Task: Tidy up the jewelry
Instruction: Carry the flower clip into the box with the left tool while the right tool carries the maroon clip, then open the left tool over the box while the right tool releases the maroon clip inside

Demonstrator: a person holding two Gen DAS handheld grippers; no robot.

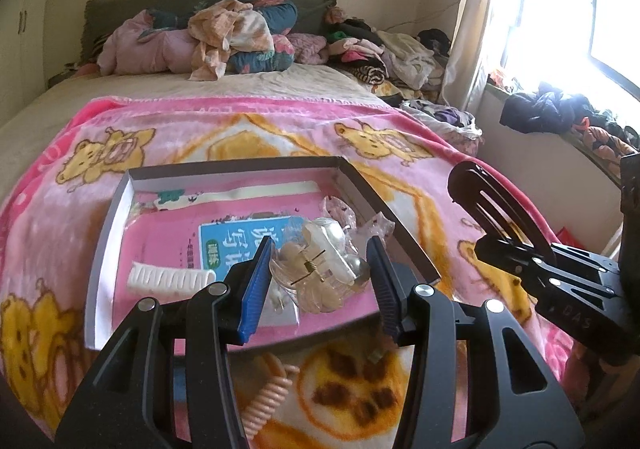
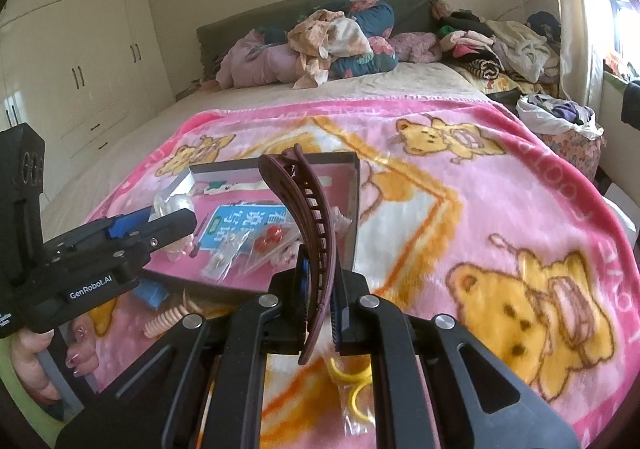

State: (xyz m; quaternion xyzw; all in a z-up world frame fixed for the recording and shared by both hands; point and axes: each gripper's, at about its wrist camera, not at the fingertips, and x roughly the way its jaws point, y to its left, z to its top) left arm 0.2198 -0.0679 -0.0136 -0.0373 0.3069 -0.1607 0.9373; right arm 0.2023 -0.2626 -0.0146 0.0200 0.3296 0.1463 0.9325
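A shallow box lid (image 1: 116,205) lies on the pink bear blanket and holds hair accessories. My left gripper (image 1: 320,281) is open above it, its blue pads either side of a clear claw clip (image 1: 316,269) without touching it. A white comb-like clip (image 1: 168,279) lies in the box at left. My right gripper (image 2: 320,289) is shut on a long dark maroon banana hair clip (image 2: 304,217), held upright to the right of the box (image 2: 354,209). That clip shows in the left wrist view (image 1: 484,201). Small plastic bags with red pieces (image 2: 268,243) lie in the box.
A peach spiral hair tie (image 1: 268,397) lies on the blanket (image 1: 248,121) in front of the box. Yellow rings in a bag (image 2: 352,381) lie under my right gripper. Piled clothes (image 1: 240,37) sit at the bed's head. Wardrobes (image 2: 80,61) stand at left, a window (image 1: 560,9) at right.
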